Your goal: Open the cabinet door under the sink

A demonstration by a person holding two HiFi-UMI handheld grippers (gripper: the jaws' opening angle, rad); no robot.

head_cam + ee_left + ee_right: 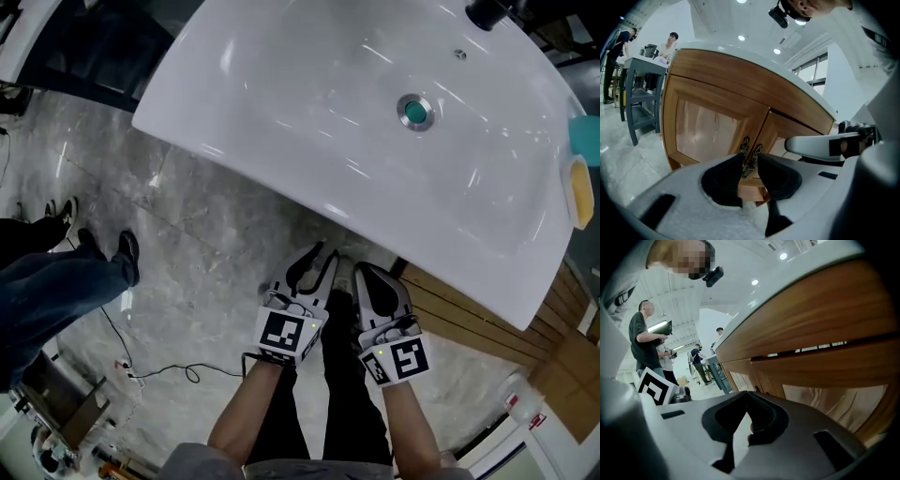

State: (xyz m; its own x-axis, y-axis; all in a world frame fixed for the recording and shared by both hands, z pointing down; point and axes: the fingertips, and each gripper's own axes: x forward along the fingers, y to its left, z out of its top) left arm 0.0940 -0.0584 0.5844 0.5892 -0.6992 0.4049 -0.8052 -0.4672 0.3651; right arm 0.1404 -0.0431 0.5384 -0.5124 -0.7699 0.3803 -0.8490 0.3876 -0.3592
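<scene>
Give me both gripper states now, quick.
Left gripper: open, empty; cabinet door handles seen through its gap, not gripped.
Right gripper: shut, holding nothing.

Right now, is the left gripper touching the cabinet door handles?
Apart. The left gripper view shows it: the left gripper stands open, and the door handles appear small and farther off through its gap, on the cabinet.
</scene>
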